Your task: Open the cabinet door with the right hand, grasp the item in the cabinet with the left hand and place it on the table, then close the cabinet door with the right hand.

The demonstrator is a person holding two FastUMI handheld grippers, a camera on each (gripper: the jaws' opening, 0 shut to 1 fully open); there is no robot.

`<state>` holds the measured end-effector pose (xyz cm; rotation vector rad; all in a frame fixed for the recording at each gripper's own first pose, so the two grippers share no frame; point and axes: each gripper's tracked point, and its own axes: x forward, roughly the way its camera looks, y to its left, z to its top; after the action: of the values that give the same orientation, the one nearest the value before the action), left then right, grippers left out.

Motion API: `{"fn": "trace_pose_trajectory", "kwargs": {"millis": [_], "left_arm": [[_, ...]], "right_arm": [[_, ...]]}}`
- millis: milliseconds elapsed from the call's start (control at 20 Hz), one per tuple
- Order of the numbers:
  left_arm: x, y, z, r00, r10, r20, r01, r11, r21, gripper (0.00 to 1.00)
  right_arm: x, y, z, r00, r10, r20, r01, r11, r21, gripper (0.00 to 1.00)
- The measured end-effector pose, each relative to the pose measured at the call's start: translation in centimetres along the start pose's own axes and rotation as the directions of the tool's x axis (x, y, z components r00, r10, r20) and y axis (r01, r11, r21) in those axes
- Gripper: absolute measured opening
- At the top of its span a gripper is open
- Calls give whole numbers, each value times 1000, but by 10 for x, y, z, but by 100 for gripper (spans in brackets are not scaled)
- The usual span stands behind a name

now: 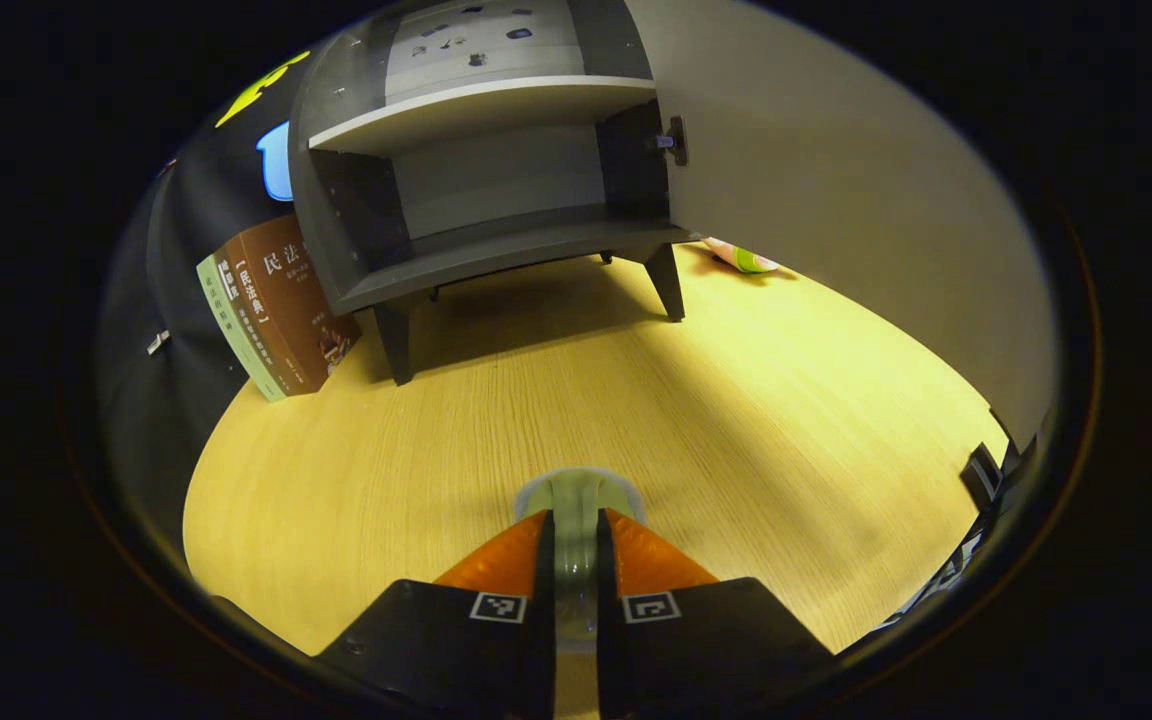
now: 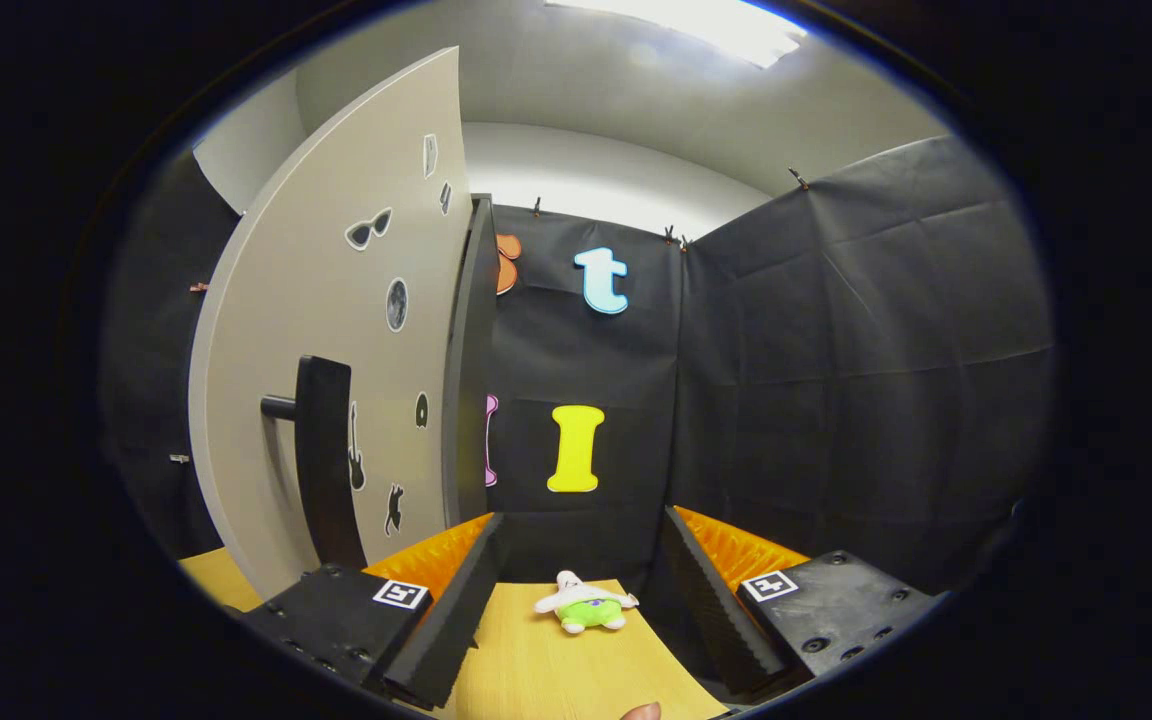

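- Left gripper [image 1: 576,535]: fingers pressed onto a pale translucent ring-shaped item [image 1: 576,495], possibly a tape roll; held low over the wooden table [image 1: 756,420], contact with the top hard to judge.
- Straight ahead, far side of table: grey cabinet [image 1: 496,200] on short legs, door [image 1: 836,200] swung wide to the right, hinge visible at its inner edge.
- Both cabinet shelves bare in the left gripper view.
- Left of cabinet: books [image 1: 276,310] standing upright, leaning against the booth wall.
- Far right, past cabinet leg and just below the door edge: part of a small green and pink toy [image 1: 741,258] lying on the table.
- Right gripper [image 2: 581,590]: fingers spread wide, nothing between them.
- Left in right gripper view: outer door face [image 2: 336,330] with small dark stickers and a dark vertical handle [image 2: 324,460]; gripper near the handle, not touching.
- Between the spread fingers, farther off: small plush toy [image 2: 584,605], green and white, lying on the table [image 2: 536,670].
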<state>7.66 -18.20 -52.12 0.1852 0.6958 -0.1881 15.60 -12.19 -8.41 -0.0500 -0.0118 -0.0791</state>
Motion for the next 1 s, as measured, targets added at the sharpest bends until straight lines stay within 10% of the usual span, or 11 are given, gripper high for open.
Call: {"fn": "trace_pose_trajectory", "kwargs": {"millis": [150, 400, 1000], "left_arm": [[-2, 0, -2, 1000, -9, 14, 10, 999, -49, 26], [-31, 7, 10, 997, -28, 68, 31, 999, -44, 97], [-205, 78, 152, 928, 79, 364, -29, 989, -143, 98]], "right_arm": [[-2, -4, 6, 1000, -11, 18, 11, 1000, -17, 98], [-6, -6, 7, 1000, -21, 10, 21, 1000, -2, 98], [-25, 10, 9, 999, 28, -43, -25, 998, 66, 98]]}}
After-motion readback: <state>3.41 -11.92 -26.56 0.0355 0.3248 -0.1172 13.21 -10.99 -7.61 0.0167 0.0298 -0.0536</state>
